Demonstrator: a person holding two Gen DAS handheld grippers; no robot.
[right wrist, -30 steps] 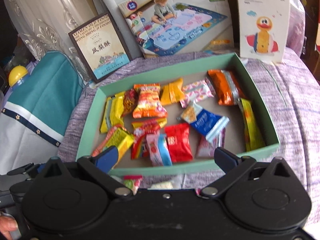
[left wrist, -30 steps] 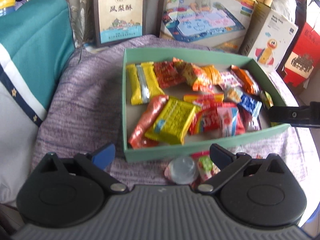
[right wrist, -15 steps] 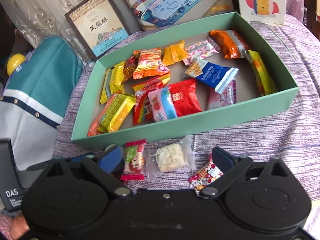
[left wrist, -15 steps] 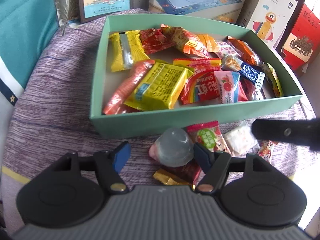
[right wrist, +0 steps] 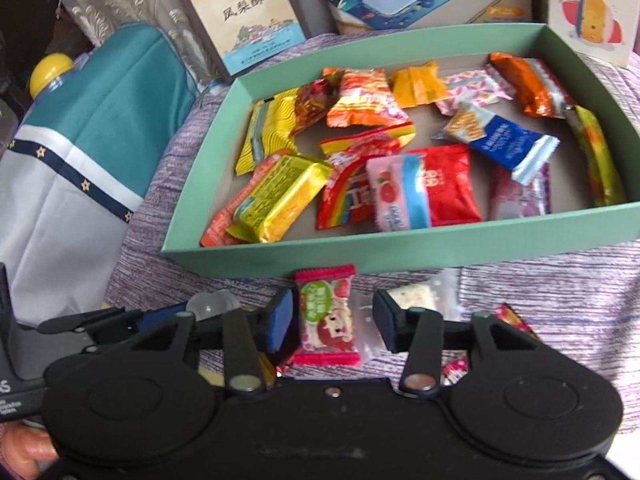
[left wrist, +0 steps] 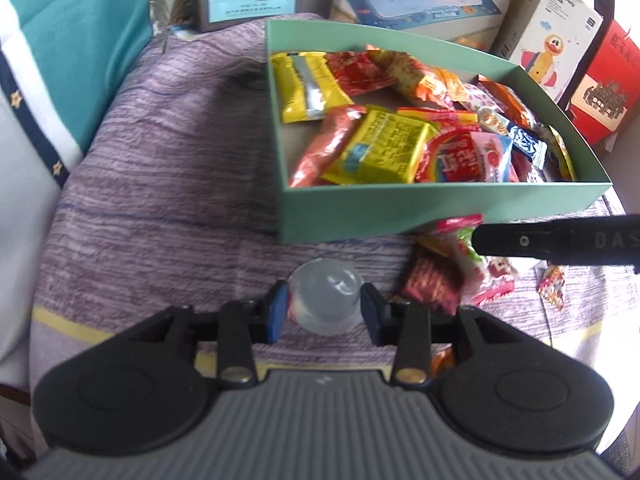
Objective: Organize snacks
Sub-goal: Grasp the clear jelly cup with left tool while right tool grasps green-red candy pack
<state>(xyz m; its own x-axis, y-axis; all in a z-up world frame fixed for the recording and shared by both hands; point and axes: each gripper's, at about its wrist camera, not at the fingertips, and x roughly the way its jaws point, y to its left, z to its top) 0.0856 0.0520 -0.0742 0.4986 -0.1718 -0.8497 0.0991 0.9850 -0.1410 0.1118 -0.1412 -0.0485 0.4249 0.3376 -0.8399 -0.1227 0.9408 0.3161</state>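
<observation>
A clear jelly cup [left wrist: 326,300] sits on the purple cloth in front of the green box [left wrist: 440,212]. My left gripper [left wrist: 324,312] is closing on it, and both pads touch its sides. In the right wrist view a pink and green candy [right wrist: 326,316] lies between the fingers of my right gripper [right wrist: 332,320]. Those jaws are closing; the left pad is at the candy's edge and a gap remains on the right. A nougat in a clear wrapper [right wrist: 412,294] lies just beyond. The green box [right wrist: 400,248] holds several wrapped snacks.
A dark red wrapper [left wrist: 432,280] and a small red candy [right wrist: 516,316] lie loose near the box front. Printed cartons [right wrist: 244,12] and a duck box [right wrist: 592,4] stand behind. A teal and white cushion [right wrist: 112,120] is at the left.
Both grippers came down toward the loose snacks in front of the box and narrowed. The left now brackets the jelly cup, the right the pink and green candy.
</observation>
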